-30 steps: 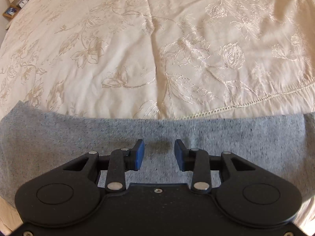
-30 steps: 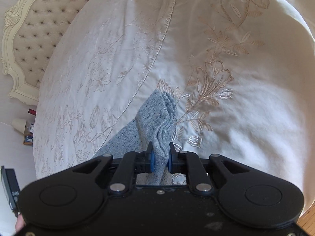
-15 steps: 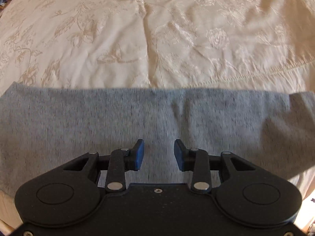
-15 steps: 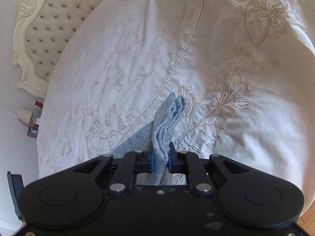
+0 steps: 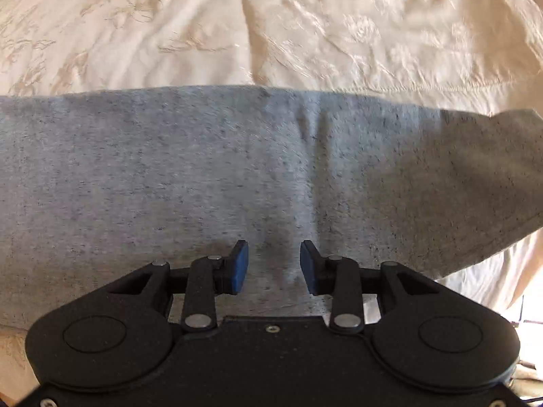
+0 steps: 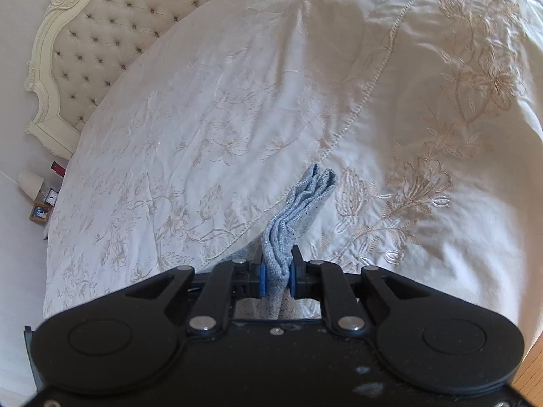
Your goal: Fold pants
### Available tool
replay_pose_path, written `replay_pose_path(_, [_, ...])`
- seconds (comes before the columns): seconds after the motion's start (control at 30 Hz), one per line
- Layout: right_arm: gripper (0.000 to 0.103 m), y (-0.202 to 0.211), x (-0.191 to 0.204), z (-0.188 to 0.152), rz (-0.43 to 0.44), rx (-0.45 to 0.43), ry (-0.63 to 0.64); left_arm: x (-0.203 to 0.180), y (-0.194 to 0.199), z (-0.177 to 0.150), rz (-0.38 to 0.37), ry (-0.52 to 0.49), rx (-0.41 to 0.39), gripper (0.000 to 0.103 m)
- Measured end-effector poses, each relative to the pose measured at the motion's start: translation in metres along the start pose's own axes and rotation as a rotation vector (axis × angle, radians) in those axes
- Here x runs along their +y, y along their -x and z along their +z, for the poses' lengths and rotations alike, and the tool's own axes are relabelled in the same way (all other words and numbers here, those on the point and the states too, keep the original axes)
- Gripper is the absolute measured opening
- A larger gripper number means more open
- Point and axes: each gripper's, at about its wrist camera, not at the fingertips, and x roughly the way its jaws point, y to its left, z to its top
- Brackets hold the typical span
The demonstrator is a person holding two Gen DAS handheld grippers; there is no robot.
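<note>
Pants (image 5: 237,169) now fill more of left view.

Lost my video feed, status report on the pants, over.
Left gripper open over flat grey pants. Right gripper shut on bunched pants edge. Bedspread beneath, nothing blocking.

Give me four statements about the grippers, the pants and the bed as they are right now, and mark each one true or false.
1. The right gripper is clamped on a bunched part of the grey pants. True.
2. The left gripper is also shut on the fabric. False: its jaws stand apart over the pants, gripping nothing.
3. The pants lie on a bare wooden floor. False: they lie on a cream embroidered bedspread.
4. A tufted headboard shows in the right wrist view. True.
</note>
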Motion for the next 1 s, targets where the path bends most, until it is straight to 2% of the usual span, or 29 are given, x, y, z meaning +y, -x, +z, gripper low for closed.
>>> replay_pose_path(0.17, [0.014,0.017,0.087,-0.023,0.037,-0.034,0.146,0.082,0.028,-0.006,-0.023,0.102,-0.028,0.045])
replay_pose_path(0.3, [0.014,0.018,0.173,-0.064,0.129,-0.026,0.303,0.152,0.043,-0.016,0.006,0.152,-0.046,0.045])
replay_pose_path(0.4, [0.014,-0.005,0.232,-0.113,0.199,0.024,0.415,0.199,0.053,-0.024,0.042,0.177,-0.054,0.044])
replay_pose_path(0.5, [0.014,-0.049,0.273,-0.169,0.244,0.1,0.471,0.239,0.062,-0.034,0.085,0.195,-0.062,0.044])
replay_pose_path(0.6, [0.014,-0.096,0.301,-0.221,0.231,0.168,0.533,0.267,0.065,-0.043,0.111,0.209,-0.061,0.044])
replay_pose_path(0.7, [0.014,-0.125,0.315,-0.253,0.17,0.203,0.574,0.281,0.07,-0.047,0.12,0.211,-0.067,0.044])
replay_pose_path(0.8, [0.021,-0.133,0.316,-0.258,0.164,0.197,0.565,0.284,0.073,-0.045,0.113,0.203,-0.074,0.044])
replay_pose_path(0.87, [0.036,-0.133,0.315,-0.254,0.211,0.22,0.534,0.285,0.075,-0.046,0.099,0.188,-0.073,0.044])
replay_pose_path(0.93, [0.037,-0.126,0.319,-0.253,0.259,0.254,0.527,0.281,0.077,-0.041,0.091,0.174,-0.075,0.044])
replay_pose_path(1.0, [0.037,-0.106,0.321,-0.247,0.313,0.245,0.536,0.276,0.082,-0.033,0.079,0.167,-0.096,0.044])
